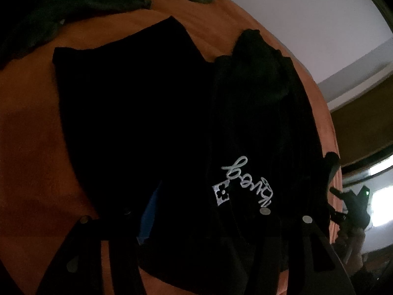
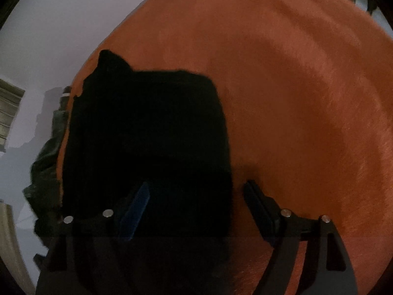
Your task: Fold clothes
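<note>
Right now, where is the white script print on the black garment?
In the left wrist view the white script print sits low and right of centre on the black garment, which lies on the orange surface.

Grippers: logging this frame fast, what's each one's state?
Left gripper: closed on the black garment.
Right gripper: open, holding nothing.

I see a black garment [image 1: 137, 113] lying on the orange cover [image 1: 29, 127], with white script lettering and a small white flower square [image 1: 220, 193] printed on it. A dark green garment [image 1: 73, 2] lies at the cover's far edge. My right gripper's finger pad [image 2: 133, 211] shows blue against black.
</note>
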{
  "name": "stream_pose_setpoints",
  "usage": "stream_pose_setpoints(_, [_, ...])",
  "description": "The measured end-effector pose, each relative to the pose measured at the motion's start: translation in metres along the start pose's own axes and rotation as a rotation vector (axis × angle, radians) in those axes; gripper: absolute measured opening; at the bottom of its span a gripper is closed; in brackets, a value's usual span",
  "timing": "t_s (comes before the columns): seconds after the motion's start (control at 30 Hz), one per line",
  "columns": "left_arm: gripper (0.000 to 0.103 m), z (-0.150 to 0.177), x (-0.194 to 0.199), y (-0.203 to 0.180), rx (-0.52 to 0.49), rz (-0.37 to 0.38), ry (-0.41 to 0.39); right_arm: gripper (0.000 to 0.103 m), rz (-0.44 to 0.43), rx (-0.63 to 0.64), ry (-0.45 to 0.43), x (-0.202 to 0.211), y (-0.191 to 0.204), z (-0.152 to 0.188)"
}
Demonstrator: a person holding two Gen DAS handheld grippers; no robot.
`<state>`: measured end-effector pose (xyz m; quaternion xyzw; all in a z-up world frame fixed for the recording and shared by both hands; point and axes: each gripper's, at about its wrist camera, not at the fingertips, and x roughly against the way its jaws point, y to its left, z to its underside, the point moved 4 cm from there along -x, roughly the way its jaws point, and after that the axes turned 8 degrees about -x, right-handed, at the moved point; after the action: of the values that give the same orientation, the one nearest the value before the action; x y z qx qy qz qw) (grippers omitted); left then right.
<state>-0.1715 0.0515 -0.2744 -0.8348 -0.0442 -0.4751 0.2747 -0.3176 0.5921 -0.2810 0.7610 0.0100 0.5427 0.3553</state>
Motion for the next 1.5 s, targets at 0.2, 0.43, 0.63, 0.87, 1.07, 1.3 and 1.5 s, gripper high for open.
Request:
stream_pose_setpoints(0.2, [0.061,0.001,-0.003,-0.007,-0.008,-0.051,-0.014,0.006,0.058,-0.037,-0.030,0.002,-0.014,-0.001])
stream_pose_setpoints(0.43, [0.062,0.003,-0.007,-0.010,-0.053,-0.067,-0.002,0.003,0.134,0.068,-0.144,0.021,0.006,0.008])
stream_pose_setpoints(0.63, [0.070,0.004,-0.005,-0.008,-0.056,0.020,-0.022,0.003,0.207,0.465,-0.277,0.046,0.088,0.056])
stream_pose_setpoints(0.87, [0.070,0.003,-0.006,-0.007,-0.033,0.046,-0.029,0.003,0.377,1.141,-0.172,0.003,0.142,0.216])
stream_pose_setpoints(1.07, [0.070,0.003,-0.006,-0.008,-0.025,0.063,-0.024,0.007,0.303,1.085,-0.063,0.004,0.142,0.252])
stream_pose_setpoints(1.3, [0.070,0.003,-0.008,-0.001,-0.007,0.112,-0.021,0.046,0.139,0.702,-0.160,0.082,0.100,0.187])
stream_pose_setpoints(1.5, [0.070,0.006,-0.010,0.002,0.000,0.106,-0.014,0.062,0.208,0.540,-0.239,0.090,0.068,0.112])
